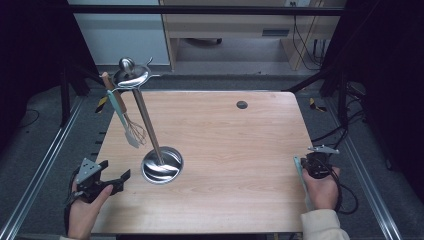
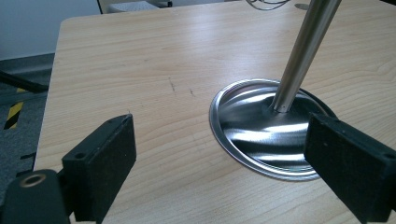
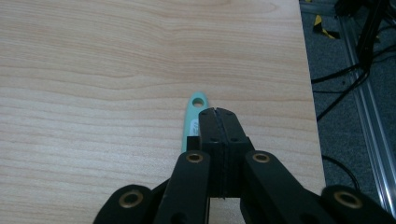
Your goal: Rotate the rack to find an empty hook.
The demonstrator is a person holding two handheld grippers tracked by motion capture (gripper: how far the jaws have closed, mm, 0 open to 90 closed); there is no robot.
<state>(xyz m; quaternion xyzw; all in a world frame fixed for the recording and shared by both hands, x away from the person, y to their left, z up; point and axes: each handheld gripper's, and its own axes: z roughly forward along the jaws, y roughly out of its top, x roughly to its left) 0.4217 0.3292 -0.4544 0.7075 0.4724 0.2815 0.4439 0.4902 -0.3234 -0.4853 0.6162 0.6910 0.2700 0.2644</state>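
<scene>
Over at the lower right of the high view, the right gripper [image 1: 314,161] sits by the table's [image 1: 225,135] right edge with a mint-green utensil handle [image 1: 302,175] lying along that edge just beside it. In the right gripper view the jaws are pressed flat together, and the green handle [image 3: 192,122] with its hanging hole peeks out to the left of them, lying on the wood; whether the tips pinch any of it I can't tell.

At the lower left, the left gripper [image 1: 112,176] stands wide with nothing in it, aimed at the shiny round base [image 2: 261,133] of the utensil stand [image 1: 150,127].

Up top left, a whisk [image 1: 136,131] and a pale spatula [image 1: 121,119] already hang from the stand's hooks. By my reading, two are hung and the green one remains: lift it and hook it.
</scene>
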